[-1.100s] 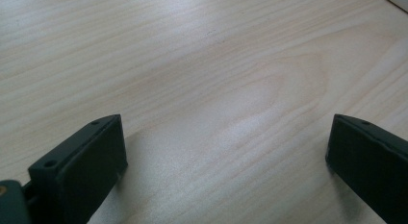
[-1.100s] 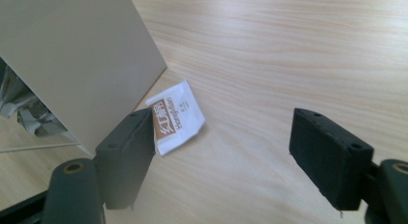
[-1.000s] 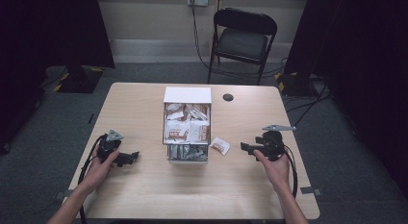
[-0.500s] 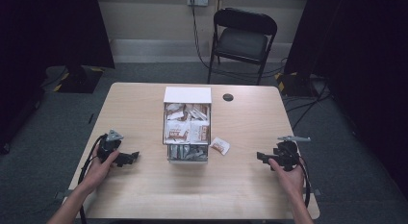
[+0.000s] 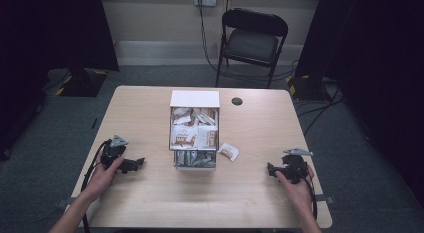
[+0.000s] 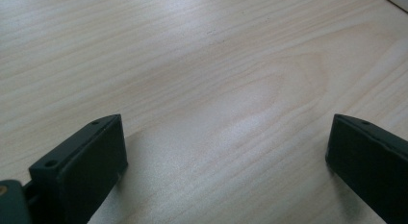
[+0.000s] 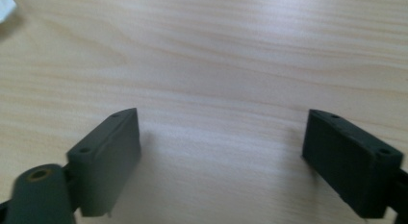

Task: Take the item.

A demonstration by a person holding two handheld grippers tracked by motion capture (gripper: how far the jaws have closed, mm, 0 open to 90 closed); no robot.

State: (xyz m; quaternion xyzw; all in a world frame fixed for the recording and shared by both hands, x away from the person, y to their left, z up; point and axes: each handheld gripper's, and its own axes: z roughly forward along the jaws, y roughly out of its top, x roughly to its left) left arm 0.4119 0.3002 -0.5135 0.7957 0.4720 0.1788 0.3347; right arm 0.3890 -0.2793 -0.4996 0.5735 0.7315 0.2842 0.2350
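On the pale wooden worktop (image 5: 150, 203), the open white box of sachets (image 5: 194, 129) sits mid-frame, one loose sachet (image 5: 229, 151) beside it, both tongs, left (image 5: 131, 164) and right (image 5: 272, 169), parted and empty, seemingly resting before a pick.

- table (image 5: 150, 203): pale wood, fine grain
- box (image 5: 194, 99): white; packets inside white and brown
- loose packet (image 5: 229, 151), right of box: white, orange-brown print
- chair (image 5: 252, 40), beyond table: black
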